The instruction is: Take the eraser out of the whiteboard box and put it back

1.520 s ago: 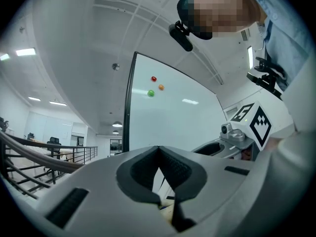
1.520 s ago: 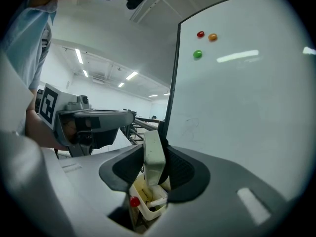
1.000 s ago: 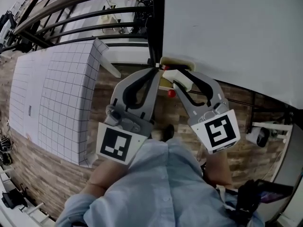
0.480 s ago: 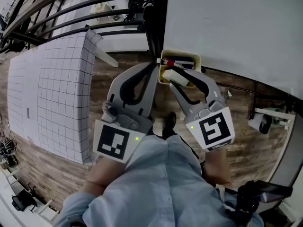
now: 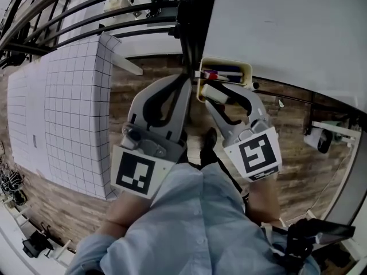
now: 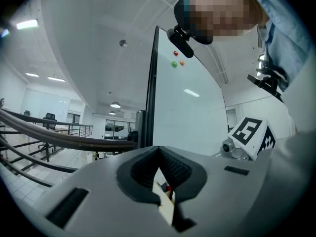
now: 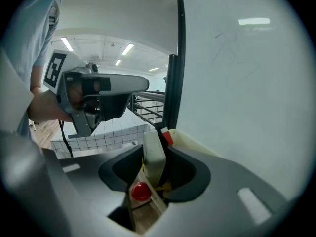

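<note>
The eraser [image 7: 154,154] is out and pinched in the right tool [image 5: 218,94], its jaws just eased slightly wider, at the whiteboard box's [image 5: 249,72] front rim, so likely only the drop-in remains; the left tool [image 5: 186,80] is closed and empty.

The whiteboard [image 5: 287,33] stands ahead to your right, the box [image 5: 248,72] at its lower edge, markers [image 5: 222,73] lying inside. The eraser [image 5: 211,91] sits between the jaws of your right tool [image 5: 218,95], at the box's near edge. A panel [image 5: 63,113] is off to your left, railings [image 5: 86,10] behind it.
</note>
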`<state>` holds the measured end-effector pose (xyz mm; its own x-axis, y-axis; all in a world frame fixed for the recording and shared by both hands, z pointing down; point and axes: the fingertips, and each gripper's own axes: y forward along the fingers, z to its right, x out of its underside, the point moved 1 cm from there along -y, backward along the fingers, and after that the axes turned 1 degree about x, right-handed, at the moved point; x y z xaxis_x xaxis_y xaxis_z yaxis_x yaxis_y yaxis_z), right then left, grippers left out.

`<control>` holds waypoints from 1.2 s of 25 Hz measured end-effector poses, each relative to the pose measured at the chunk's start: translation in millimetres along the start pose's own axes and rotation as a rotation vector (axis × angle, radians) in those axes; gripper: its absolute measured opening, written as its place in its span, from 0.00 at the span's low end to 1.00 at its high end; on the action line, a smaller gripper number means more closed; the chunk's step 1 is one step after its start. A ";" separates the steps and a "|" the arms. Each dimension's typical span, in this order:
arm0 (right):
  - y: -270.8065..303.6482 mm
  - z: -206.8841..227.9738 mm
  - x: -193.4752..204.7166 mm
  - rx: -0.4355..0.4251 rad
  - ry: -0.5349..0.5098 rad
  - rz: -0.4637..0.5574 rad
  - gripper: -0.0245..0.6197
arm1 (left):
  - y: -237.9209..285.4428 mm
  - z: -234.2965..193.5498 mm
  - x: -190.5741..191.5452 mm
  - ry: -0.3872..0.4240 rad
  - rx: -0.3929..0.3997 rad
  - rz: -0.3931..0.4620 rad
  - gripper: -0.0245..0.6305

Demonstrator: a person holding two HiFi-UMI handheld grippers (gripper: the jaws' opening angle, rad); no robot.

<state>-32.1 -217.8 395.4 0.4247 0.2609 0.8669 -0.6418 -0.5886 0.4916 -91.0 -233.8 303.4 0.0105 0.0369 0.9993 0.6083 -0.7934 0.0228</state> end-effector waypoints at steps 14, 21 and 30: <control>-3.1 -3.9 2.9 -0.005 -0.019 -0.032 0.30 | -3.6 8.9 -1.9 0.002 0.024 -0.008 0.04; -33.2 -9.6 -24.3 -0.024 -0.009 0.081 0.29 | -18.0 27.2 -21.0 0.047 0.009 0.019 0.04; -110.5 9.2 -75.3 0.108 0.067 0.378 0.04 | -34.3 62.8 -53.7 0.107 -0.008 0.096 0.04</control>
<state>12.7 -179.4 275.0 0.1266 0.0574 0.9903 -0.6724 -0.7290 0.1282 -62.5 -170.5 247.0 -0.0166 -0.1039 0.9944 0.6023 -0.7949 -0.0731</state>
